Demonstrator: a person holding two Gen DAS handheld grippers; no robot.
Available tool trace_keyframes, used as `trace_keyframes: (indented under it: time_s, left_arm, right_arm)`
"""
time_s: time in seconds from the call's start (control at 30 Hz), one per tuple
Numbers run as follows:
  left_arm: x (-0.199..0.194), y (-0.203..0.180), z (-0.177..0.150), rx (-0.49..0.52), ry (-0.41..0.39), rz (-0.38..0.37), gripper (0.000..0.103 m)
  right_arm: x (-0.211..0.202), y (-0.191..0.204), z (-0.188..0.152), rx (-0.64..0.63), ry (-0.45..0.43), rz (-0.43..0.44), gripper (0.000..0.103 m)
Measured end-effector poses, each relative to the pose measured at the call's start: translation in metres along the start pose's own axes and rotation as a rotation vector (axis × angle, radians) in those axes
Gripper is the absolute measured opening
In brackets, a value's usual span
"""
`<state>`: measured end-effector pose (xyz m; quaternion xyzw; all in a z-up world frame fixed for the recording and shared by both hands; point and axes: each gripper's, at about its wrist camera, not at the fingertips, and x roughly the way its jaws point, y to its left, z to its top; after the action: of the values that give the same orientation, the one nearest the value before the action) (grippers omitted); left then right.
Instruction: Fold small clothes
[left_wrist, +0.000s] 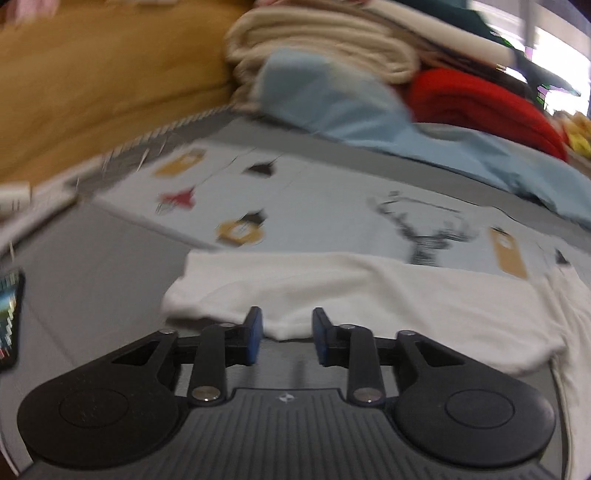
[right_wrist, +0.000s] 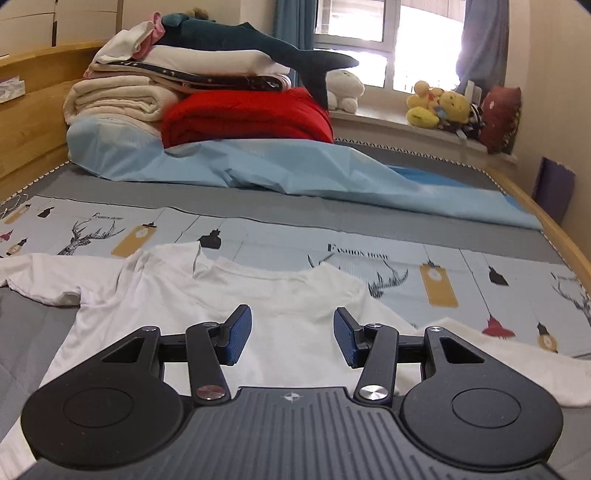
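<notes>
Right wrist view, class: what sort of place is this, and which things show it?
Most likely a bedroom: a wooden-framed bed with a printed sheet, stacked folded bedding, and plush toys on the windowsill.

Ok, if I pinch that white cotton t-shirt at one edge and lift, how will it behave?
The white cotton t-shirt looks thin and wrinkled, so it will probably drape limply. Spread flat on the printed bedsheet, it likely bunches rather than slides if pushed.

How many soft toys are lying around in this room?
At least 4: a shark atop the folded pile, a white toy behind it, yellow ones on the windowsill. More may be hidden there.
</notes>
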<state>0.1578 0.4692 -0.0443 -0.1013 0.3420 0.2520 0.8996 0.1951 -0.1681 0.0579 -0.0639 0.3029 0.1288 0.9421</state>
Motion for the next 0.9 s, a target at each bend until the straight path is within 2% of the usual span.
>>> trace_keyframes:
  time_s: [0.17,0.37,0.43,0.47,0.5,0.57,0.67,0.8,0.9]
  left_arm:
    - [0.029,0.033,0.0,-0.123,0.062,0.017,0.053]
    - [0.052,0.05,0.002,-0.161,0.065,0.022,0.053]
    - [0.056,0.051,0.004,-0.169,0.057,0.024,0.036]
    - [0.056,0.047,0.007,-0.158,0.051,0.034,0.016]
    - [0.058,0.042,0.011,-0.136,0.047,0.057,0.006]
    - [0.053,0.027,0.018,-0.078,0.014,0.089,0.005]
    - [0.039,-0.005,0.029,0.01,-0.043,0.082,0.004]
    - [0.009,-0.068,0.048,0.079,-0.131,-0.005,0.004]
    - [-0.021,-0.135,0.056,0.126,-0.189,-0.121,0.004]
  right_arm:
    - [0.013,0.003,0.002,0.002,0.036,-0.001,0.051]
    - [0.026,0.011,-0.001,-0.043,0.076,-0.002,0.051]
    - [0.028,0.012,-0.002,-0.047,0.082,0.0,0.051]
    - [0.03,0.012,-0.003,-0.047,0.087,0.0,0.051]
    - [0.032,0.013,-0.004,-0.048,0.092,0.001,0.051]
    - [0.035,0.014,-0.006,-0.052,0.108,0.003,0.051]
    - [0.039,0.019,-0.009,-0.063,0.126,0.014,0.051]
    - [0.041,0.023,-0.008,-0.049,0.139,0.033,0.051]
    - [0.045,0.022,-0.007,-0.005,0.176,0.041,0.048]
